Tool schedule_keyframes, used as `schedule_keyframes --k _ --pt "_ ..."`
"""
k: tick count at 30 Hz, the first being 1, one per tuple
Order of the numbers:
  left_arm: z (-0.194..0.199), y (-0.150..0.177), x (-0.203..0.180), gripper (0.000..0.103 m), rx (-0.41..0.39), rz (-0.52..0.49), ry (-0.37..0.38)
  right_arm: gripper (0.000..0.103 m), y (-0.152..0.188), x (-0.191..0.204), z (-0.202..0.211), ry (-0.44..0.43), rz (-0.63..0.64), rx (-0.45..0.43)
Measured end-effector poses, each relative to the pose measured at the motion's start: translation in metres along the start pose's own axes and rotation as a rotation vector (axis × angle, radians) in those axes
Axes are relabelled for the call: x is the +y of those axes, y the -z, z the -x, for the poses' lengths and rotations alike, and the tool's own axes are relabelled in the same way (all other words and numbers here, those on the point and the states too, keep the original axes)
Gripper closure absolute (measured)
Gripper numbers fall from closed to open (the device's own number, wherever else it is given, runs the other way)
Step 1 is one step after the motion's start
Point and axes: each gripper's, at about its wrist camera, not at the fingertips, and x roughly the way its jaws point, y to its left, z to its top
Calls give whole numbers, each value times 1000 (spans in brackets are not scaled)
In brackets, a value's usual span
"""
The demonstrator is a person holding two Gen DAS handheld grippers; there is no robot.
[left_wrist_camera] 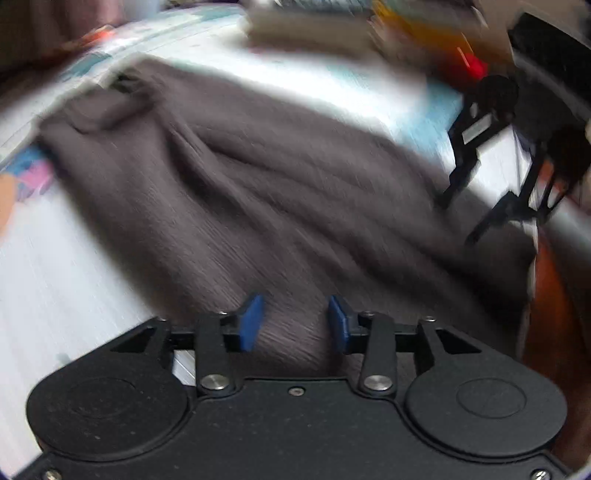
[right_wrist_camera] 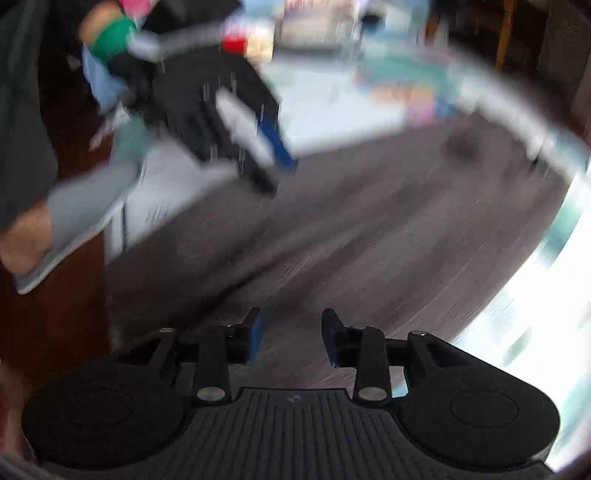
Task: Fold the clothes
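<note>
Left wrist: left gripper (left_wrist_camera: 295, 323) had jaws apart, nothing pinched; grey garment (left_wrist_camera: 236, 192) spread just ahead & under it. Right wrist: right gripper (right_wrist_camera: 291, 338) likewise unclenched over the cloth. Prob. between folds; next needs an edge grab.

You cannot read any text, label, brand or number in these two views. Both pictures are strongly blurred. On the tabletop (left_wrist_camera: 332, 79) there are printed colourful patches (right_wrist_camera: 406, 92), and behind it some stacked things (left_wrist_camera: 314, 22), but you see only colours there, no letters or signs that can be made out.
</note>
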Motion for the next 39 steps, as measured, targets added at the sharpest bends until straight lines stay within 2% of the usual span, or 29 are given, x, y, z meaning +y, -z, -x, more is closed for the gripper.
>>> schedule_keyframes --k 1,2,3,5,8,11,14,18,21,23,27,31,33,36,39 --pt "2 0 -11 62 -2 -64 -21 61 5 15 1 4 83 -13" --pt "5 -4 -15 62 2 -84 -11 62 10 28 4 9 173 -33" --pt "11 -8 -15 61 -5 -66 31 63 12 34 9 7 222 -47" --pt "24 -10 -16 59 -37 -69 81 62 13 30 23 -33 238 -89" --pt "44 7 -38 59 -35 -254 172 61 27 38 38 -16 340 -114" --pt "59 42 -71 58 -33 -601 191 60 49 52 44 -12 504 -84" --pt "65 78 -92 58 -64 -900 174 59 70 62 57 45 561 -90" --pt "59 100 -101 53 -158 -1112 146 47 95 63 65 135 692 -78" --pt "50 103 -108 49 -210 -1224 157 47 111 59 61 170 807 -71" --pt "48 102 -111 48 -233 -1272 165 47 112 58 56 199 870 -98" --pt "43 91 -110 48 -234 -1313 208 48 107 62 41 160 942 -130" --pt "41 70 -119 48 -214 -1217 291 48 99 61 35 112 992 -164" --pt "37 73 -127 47 -201 -1218 328 48 99 61 35 101 997 -175" --pt "30 65 -131 46 -160 -1134 342 48 101 63 39 92 999 -184" --pt "30 52 -127 41 -122 -1038 337 47 97 66 44 56 974 -183"
